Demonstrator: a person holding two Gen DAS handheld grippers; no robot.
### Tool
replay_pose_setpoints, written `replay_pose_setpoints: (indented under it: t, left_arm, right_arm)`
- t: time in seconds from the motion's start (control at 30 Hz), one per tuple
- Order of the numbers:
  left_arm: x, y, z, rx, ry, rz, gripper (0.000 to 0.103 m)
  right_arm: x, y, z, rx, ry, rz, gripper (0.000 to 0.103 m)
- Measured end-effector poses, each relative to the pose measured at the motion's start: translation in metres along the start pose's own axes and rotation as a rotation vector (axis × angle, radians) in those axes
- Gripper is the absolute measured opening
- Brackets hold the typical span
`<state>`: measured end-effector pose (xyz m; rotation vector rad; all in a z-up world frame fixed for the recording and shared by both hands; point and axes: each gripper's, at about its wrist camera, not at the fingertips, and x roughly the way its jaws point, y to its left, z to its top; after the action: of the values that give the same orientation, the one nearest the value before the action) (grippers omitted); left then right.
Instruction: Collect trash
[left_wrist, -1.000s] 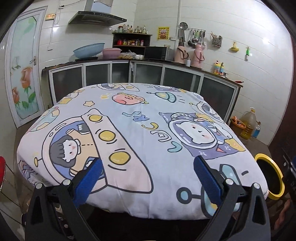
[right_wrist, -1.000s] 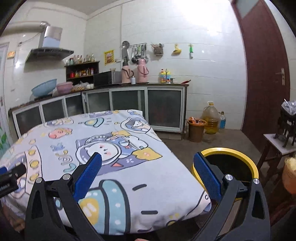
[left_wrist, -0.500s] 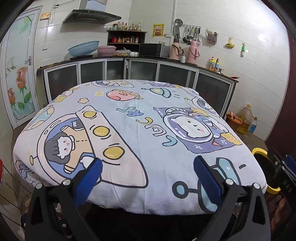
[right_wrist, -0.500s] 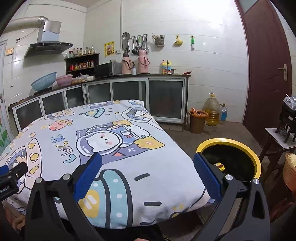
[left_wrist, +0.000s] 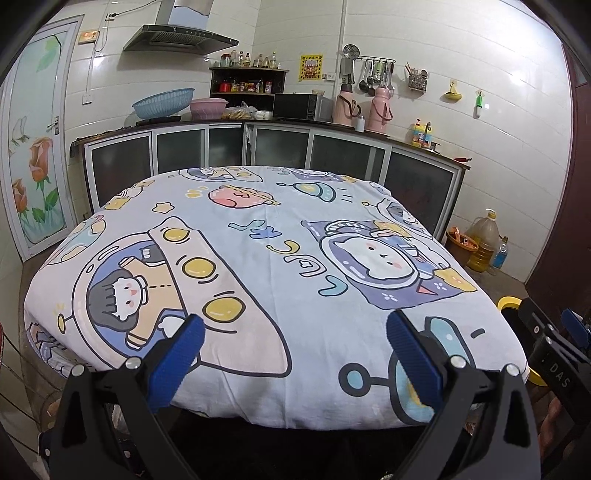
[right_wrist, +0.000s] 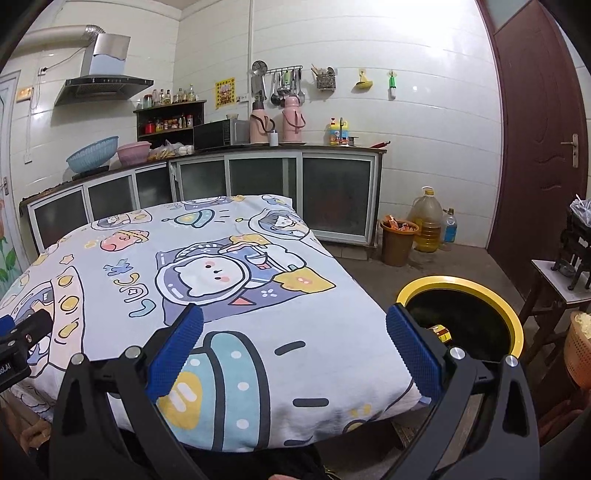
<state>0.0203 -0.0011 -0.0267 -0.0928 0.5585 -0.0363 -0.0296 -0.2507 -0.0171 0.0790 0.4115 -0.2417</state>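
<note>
A table under a cartoon-print cloth fills both views; it also shows in the right wrist view. I see no loose trash on the cloth. A yellow-rimmed black trash bin stands on the floor right of the table, with a small yellow-red item inside. Its rim peeks out in the left wrist view. My left gripper is open and empty over the near table edge. My right gripper is open and empty over the near right corner, beside the bin.
Kitchen counter with glass-door cabinets runs along the back wall. An orange bucket, an oil jug and a bottle stand on the floor at right. A small side table and a basket sit far right by the brown door.
Both grippers have pulled back and risen a little, so the table looks farther off. The bin's inside shows more in the right wrist view. Jaws stayed open.
</note>
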Motion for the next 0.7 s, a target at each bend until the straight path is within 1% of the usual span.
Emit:
replay_pose_setpoints:
  t: [0.17,0.7]
  left_arm:
    - [-0.0024,-0.0006,-0.0003,0.004,-0.009,-0.007,0.095]
    - [-0.0007,-0.0011,-0.0015,-0.002,0.004,-0.011,0.095]
  right_arm:
    - [0.0019,-0.0002,-0.0004,-0.002,0.008,0.002,0.095]
    - [0.0053,-0.0014,-0.0029,-0.003,0.019,0.000,0.095]
